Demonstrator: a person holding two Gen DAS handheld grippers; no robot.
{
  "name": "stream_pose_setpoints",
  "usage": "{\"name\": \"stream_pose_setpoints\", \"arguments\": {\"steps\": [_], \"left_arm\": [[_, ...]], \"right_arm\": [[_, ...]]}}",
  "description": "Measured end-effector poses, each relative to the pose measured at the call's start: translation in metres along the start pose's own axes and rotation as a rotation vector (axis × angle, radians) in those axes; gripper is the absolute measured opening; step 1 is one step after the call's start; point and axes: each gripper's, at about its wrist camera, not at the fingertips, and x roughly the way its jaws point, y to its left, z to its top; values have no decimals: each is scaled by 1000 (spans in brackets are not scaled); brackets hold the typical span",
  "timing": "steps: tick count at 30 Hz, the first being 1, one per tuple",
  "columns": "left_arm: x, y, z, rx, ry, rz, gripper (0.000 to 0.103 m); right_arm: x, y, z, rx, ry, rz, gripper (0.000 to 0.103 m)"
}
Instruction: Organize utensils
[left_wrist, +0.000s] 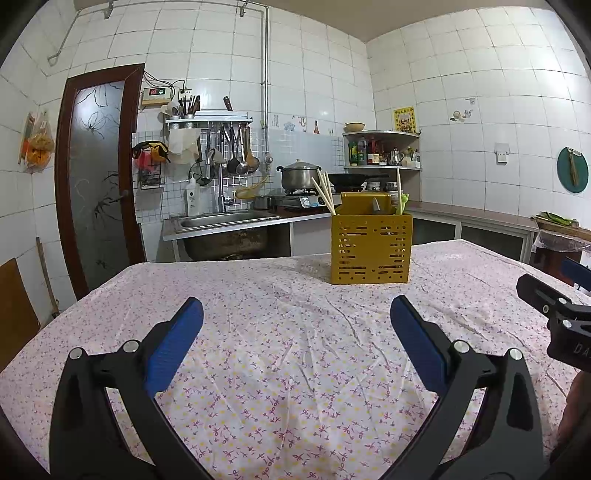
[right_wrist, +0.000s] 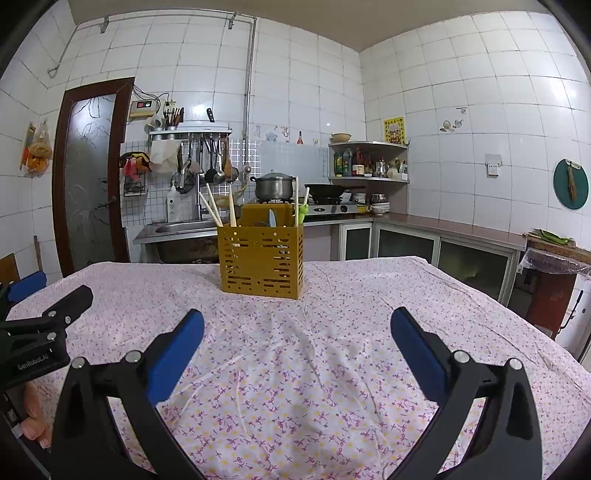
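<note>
Left wrist view: your left gripper (left_wrist: 296, 314) and right gripper (right_wrist: 297, 326) gape wide, empty; yellow caddy (left_wrist: 371, 251) already holds chopsticks (left_wrist: 325, 194) upright.

Your utensil caddy (left_wrist: 371, 251) stands on the table (left_wrist: 258, 369) toward its far edge. Chopsticks (left_wrist: 323, 194) stand in the caddy's left compartment. Behind the caddy runs the counter, with sink (left_wrist: 221, 219) to its left.

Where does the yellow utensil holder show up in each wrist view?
Left wrist: the yellow utensil holder stands right of centre, at the far edge of the table.
Right wrist: the holder stands left of centre, on the far part of the table.
Shared landmark: the steel pot on the stove behind.
</note>
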Motion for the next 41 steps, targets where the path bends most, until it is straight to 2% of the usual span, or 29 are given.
{"name": "stream_pose_setpoints", "arguments": {"steps": [41], "left_arm": [[-3,0,0,-6,-7,-2,98]], "right_arm": [[3,-1,2,-5,0,-11,99]]}}
